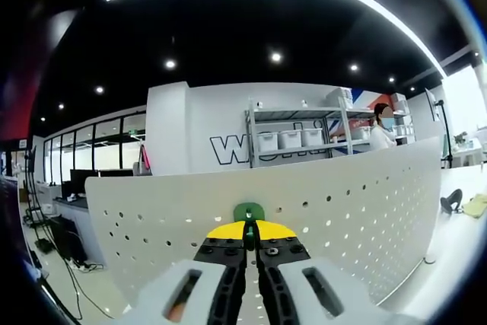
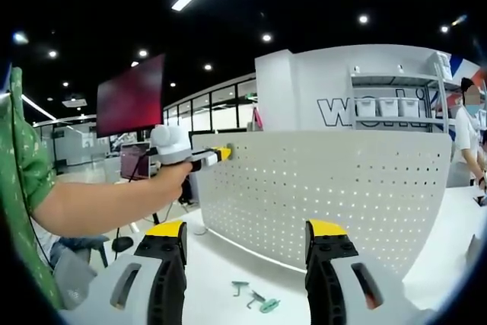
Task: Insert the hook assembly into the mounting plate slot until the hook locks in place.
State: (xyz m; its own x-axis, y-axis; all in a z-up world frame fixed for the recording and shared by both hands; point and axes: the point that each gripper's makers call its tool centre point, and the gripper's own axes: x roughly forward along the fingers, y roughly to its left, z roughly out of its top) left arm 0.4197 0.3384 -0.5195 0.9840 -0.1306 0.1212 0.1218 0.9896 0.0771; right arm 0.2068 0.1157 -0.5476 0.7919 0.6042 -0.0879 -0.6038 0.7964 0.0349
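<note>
I have left tongs (image 1: 249, 243) clenched on green hook (image 1: 249, 213), pressed at pegboard panel (image 1: 342, 203) face. Insertion step in hand; lock not confirmed. Right tongs (image 2: 245, 253) released, idle above desk (image 2: 221, 272); spare hooks (image 2: 255, 298) lie there. Next: seat hook fully, I judge.

green hook assembly (image 1: 249, 211) pinched at yellow jaw tips, pressed against upper part of white perforated mounting plate (image 1: 342, 203). plate stands upright on white table, slightly curved in view. three more green hook pieces (image 2: 253, 297) lie flat on table just before plate's base.
</note>
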